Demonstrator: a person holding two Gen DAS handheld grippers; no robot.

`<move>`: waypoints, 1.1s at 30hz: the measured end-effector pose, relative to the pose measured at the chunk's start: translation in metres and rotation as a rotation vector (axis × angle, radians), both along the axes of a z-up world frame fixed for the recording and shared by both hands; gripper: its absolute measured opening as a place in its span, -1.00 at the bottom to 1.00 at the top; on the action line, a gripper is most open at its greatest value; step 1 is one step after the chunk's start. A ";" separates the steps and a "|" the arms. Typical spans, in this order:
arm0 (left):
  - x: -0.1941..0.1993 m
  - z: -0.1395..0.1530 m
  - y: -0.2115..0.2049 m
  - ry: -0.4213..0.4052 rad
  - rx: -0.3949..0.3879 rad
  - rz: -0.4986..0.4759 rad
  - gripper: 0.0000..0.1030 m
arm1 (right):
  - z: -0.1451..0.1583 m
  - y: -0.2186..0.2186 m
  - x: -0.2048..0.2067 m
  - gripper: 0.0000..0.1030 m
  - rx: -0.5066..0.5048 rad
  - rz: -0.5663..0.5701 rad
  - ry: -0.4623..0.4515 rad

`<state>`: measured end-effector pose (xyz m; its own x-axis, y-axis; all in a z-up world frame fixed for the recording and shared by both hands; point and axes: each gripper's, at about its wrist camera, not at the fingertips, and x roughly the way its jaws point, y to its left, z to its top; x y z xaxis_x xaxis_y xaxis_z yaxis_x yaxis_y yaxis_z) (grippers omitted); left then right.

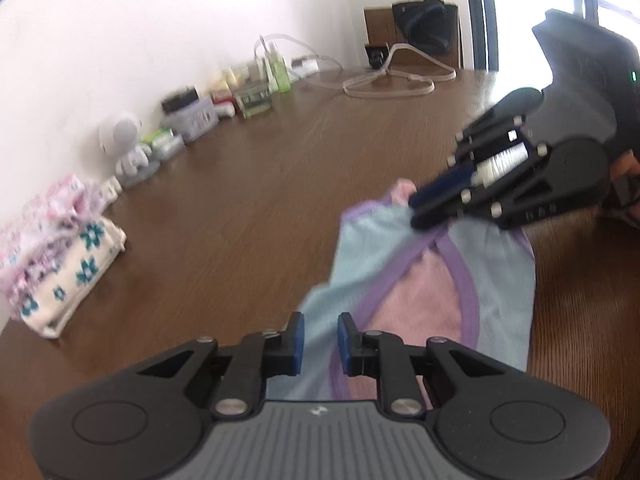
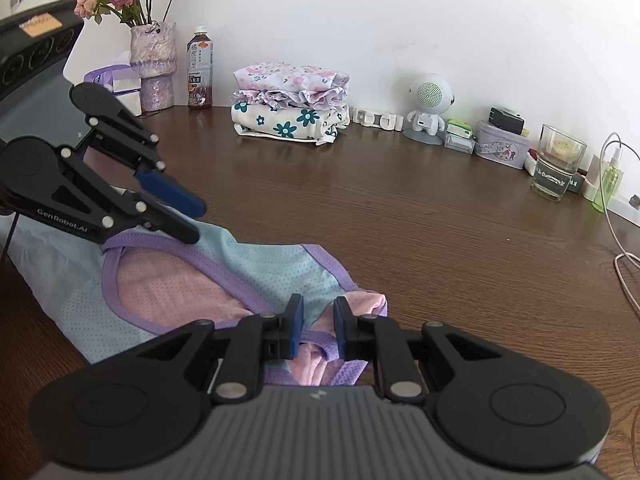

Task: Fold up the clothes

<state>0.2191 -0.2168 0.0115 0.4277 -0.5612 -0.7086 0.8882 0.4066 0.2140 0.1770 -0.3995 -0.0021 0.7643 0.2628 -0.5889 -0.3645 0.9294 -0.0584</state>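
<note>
1. Nearest the left camera, the left gripper had its two blue pads close together with the blue-and-pink garment between them; that view was blurred, but the cloth looked pinched.
2. Right gripper, nearest its own camera, pinched the garment's pink, purple-trimmed corner between narrowly spaced pads.
3. One garment was in play: it lay partly lifted on the brown table, stretched between the two grippers.
4. Each camera also caught the other gripper (one apiece): the right gripper's fingers were closed on the far pink corner, and the left's touched the purple trim at the left of the right view.
5. One stack of folded clothes stood by the wall, well apart from the garment; three layers could be counted in the right view, while the left view showed the stack blurred.
6. One white robot figurine stood near the stack in both views.
7. Only the right view showed one vase of flowers, one bottle and one tissue box.
8. Only the left view showed one dark bag on a chair and a pale strap looped on the table.
</note>
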 end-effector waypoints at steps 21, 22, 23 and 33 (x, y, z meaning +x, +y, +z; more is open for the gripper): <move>0.001 -0.002 0.005 -0.003 -0.046 0.056 -0.66 | 0.011 0.005 0.054 -0.32 0.056 0.034 0.064; 0.003 -0.003 0.007 0.010 -0.056 0.062 -0.67 | 0.012 0.005 0.057 -0.32 0.062 0.031 0.066; 0.004 -0.004 0.008 0.021 -0.066 0.066 -0.69 | 0.011 0.003 0.061 -0.32 0.070 0.030 0.083; 0.006 -0.005 0.014 0.046 -0.102 0.075 -0.69 | 0.009 0.009 0.058 -0.86 0.061 0.008 0.133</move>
